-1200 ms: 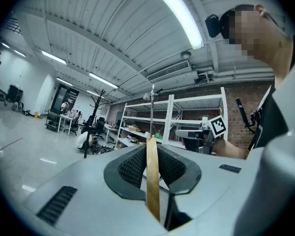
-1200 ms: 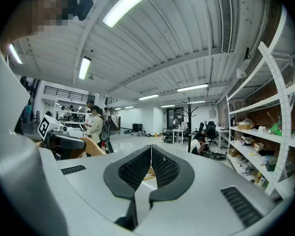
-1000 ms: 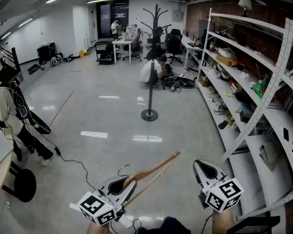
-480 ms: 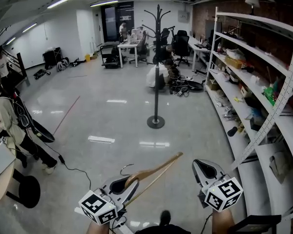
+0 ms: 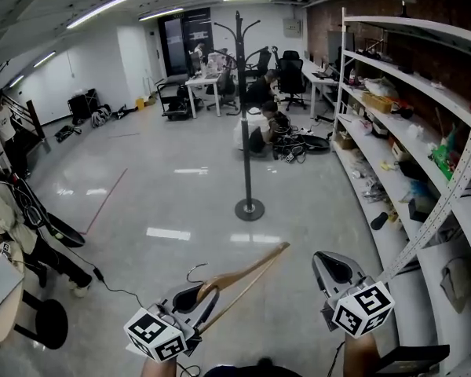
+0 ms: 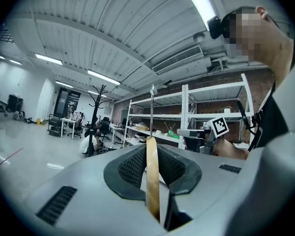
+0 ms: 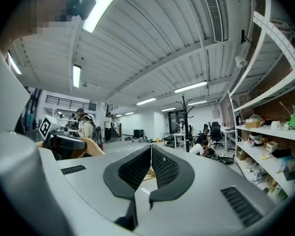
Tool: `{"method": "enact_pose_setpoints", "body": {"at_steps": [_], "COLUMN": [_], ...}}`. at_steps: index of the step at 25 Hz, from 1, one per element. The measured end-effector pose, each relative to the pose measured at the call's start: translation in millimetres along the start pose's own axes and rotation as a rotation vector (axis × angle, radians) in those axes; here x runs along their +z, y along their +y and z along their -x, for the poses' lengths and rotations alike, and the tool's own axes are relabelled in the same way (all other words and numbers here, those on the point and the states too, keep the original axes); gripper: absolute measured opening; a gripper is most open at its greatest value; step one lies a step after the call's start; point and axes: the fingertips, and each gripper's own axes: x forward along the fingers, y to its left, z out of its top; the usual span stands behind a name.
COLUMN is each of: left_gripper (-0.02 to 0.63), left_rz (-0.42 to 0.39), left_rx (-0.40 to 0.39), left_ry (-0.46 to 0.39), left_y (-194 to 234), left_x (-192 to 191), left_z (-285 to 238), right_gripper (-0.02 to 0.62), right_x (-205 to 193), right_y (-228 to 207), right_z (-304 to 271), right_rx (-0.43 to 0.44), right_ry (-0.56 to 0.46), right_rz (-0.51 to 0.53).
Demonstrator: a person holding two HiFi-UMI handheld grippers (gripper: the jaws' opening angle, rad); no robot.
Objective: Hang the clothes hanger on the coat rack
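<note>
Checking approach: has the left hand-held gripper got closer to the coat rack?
Yes: the left hand-held gripper, shut on the hanger, has moved forward, toward the coat rack, in head view.

Left claw [image 5: 198, 294] clamps the hanger [image 5: 243, 271]; right claw [image 5: 334, 269] closed (both held low).

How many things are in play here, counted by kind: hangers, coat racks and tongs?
Wooden clothes hanger with a metal hook: 1
Tall black coat rack on a round base: 1
Grey hand-held tongs: 2 (left tongs, shut on the hanger; right tongs, holding nothing)
Total: 4
</note>
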Motion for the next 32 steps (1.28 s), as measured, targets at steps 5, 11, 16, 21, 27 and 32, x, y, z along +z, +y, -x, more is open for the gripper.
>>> {"method": "enact_pose_setpoints", "body": {"at_steps": [5, 11, 16, 21, 27, 32], "left_gripper": [0.054, 0.054, 0.054, 0.054, 0.054, 0.054], "left_rz": [0.011, 0.013, 0.008, -0.004, -0.007, 0.011], "left_rx": [-0.007, -0.042, -0.059, -0.079, -0.09, -0.116], "left_ry": [0.03, 0.016, -0.008, -0.022, -0.023, -0.027], "left_y": [16.8, 54.8, 110.7, 181.6, 262.3, 292.5], "left_x": [1.9, 6.2, 11.3, 28.8, 43.0, 48.5], "left_z": [-39.9, -82.0, -119.0, -150.6, -181.8, -212.8], "right_gripper": [0.008, 0.008, 0.008, 0.008, 0.008, 0.008], "right_x": [-4.2, -9.1, -8.4, 2.4, 5.1, 2.5], "right_y": [-30.5, -61.5, -86.4, -102.9, -115.1, -132.8], "right_z": [-25.9, -68.1, -125.9, -208.0, -292.4, -329.9], "right_rx": [0.012, -0.017, -0.04, -0.045, -0.052, -0.046], "right_ry": [0.0, 0.016, 0.022, 0.016, 0.024, 0.043], "right_rz": [-0.021, -0.016, 0.012, 0.028, 0.035, 0.039]}}
